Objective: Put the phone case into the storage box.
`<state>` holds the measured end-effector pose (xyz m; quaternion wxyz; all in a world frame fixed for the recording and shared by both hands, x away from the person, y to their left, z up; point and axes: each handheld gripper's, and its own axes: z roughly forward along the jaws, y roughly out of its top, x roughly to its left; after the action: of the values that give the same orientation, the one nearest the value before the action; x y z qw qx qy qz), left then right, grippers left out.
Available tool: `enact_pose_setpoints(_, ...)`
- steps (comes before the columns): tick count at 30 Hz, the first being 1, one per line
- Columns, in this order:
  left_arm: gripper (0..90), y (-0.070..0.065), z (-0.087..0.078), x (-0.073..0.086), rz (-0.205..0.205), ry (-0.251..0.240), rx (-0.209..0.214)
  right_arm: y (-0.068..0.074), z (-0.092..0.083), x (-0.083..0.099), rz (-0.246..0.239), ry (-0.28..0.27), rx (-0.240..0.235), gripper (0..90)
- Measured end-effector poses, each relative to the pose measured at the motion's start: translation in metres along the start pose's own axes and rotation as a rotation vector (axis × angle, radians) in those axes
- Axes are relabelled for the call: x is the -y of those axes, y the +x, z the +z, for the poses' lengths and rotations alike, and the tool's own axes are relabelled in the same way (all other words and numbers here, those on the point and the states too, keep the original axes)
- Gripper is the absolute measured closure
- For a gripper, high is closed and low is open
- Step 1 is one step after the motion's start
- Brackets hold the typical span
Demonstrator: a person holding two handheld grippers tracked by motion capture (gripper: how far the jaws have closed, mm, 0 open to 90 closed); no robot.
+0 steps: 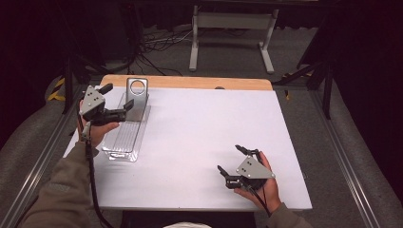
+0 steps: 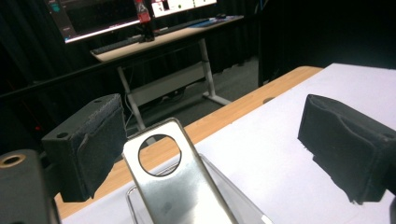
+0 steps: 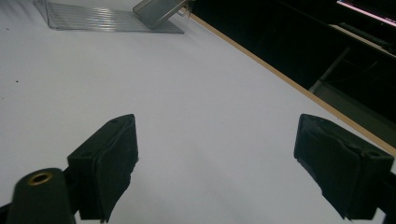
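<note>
The left gripper [image 1: 115, 101] is seen at the left edge of the white table [image 1: 199, 137], held level in the left hand [image 1: 97, 130], with its jaws standing wide apart and clamped on nothing. Just ahead of its fingertips a metal plate [image 1: 136, 97] with a round hole near its top is found, leaning upright at the far end of a clear plastic tray [image 1: 124, 137]. In the left gripper view the metal plate [image 2: 177, 186] is seen between the two black pads [image 2: 95, 140], nearer the left-hand one, with a gap left on either side; no pad is pressed against it. The clear plastic tray [image 2: 219, 186] is glimpsed beneath and behind the plate.

Well apart to the right, near the table's front edge, the right gripper [image 1: 234, 159] is held low in the right hand [image 1: 261, 187]. Its jaws are likewise spread wide, and only bare table [image 3: 196, 116] is seen between them in the right gripper view. Far ahead of those jaws, the tray [image 3: 107, 21] and the plate [image 3: 159, 10] are made out.
</note>
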<state>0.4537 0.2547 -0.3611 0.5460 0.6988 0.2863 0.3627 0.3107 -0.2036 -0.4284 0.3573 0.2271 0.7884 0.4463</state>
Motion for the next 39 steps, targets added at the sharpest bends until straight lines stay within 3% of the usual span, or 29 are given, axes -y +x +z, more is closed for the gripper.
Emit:
enact_pose_setpoints(10, 7.2, -0.019, -0.013, 0.001, 0.022, -0.009, 0.031, -0.002, -0.001, 0.000, 0.006, -0.010, 0.008, 14.1)
enact_pose_setpoints(12, 7.5, -0.025, -0.016, 0.000, 0.047, -0.006, 0.034, -0.002, -0.002, -0.001, 0.004, -0.012, 0.018, 14.1)
enact_pose_setpoints(17, 7.2, -0.034, -0.025, 0.000, 0.064, -0.012, 0.048, -0.003, -0.003, -0.001, 0.008, -0.013, 0.026, 14.1)
enact_pose_setpoints(24, 7.5, -0.044, -0.036, 0.000, 0.067, -0.030, 0.078, -0.001, -0.002, -0.002, 0.005, -0.017, 0.029, 14.0)
enact_pose_setpoints(31, 7.5, -0.051, -0.045, 0.005, 0.108, -0.053, 0.077, -0.001, -0.003, -0.003, 0.017, -0.024, 0.038, 13.9)
enact_pose_setpoints(33, 7.4, -0.051, -0.047, 0.008, 0.075, -0.061, 0.098, -0.001, -0.003, -0.003, 0.014, -0.024, 0.038, 13.9)
enact_pose_setpoints(39, 6.1, -0.054, -0.055, 0.014, 0.088, -0.046, 0.099, 0.000, -0.002, -0.005, 0.014, -0.026, 0.032, 13.9)
